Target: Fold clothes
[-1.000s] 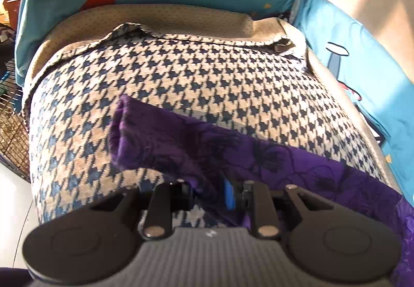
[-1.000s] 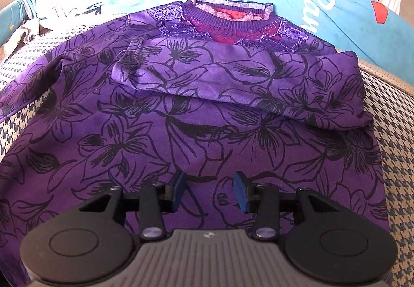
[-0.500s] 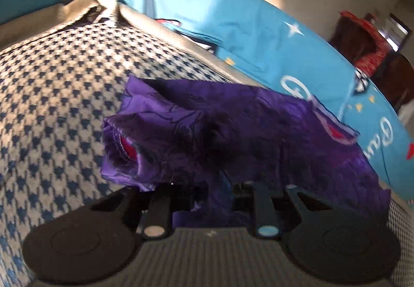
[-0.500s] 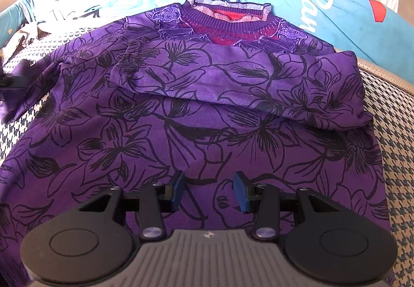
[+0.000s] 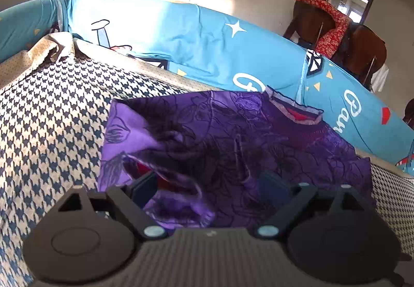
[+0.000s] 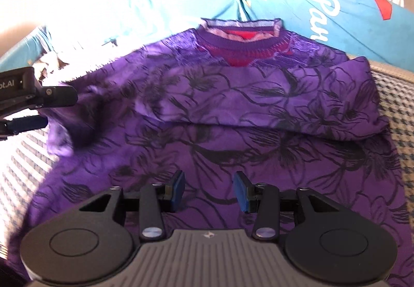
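Observation:
A purple sweater with black flower print and a red-lined collar lies flat on the houndstooth cover. Its right sleeve is folded across the chest. The left sleeve is bunched over the sweater's left edge, its cuff lying between the spread fingers of my left gripper, which is open. In the right wrist view, that left gripper comes in from the left edge at the sleeve. My right gripper is open, hovering over the sweater's lower middle with nothing between its pads.
A houndstooth cover spreads under the sweater. A blue printed sheet rises behind it like a backrest. A beige dotted cloth is crumpled at the far left. A wooden chair with a red cloth stands at the back right.
My left gripper swung right, carrying the left sleeve from the cover onto the sweater's edge, then opened and let it go. The right gripper stayed open in place.

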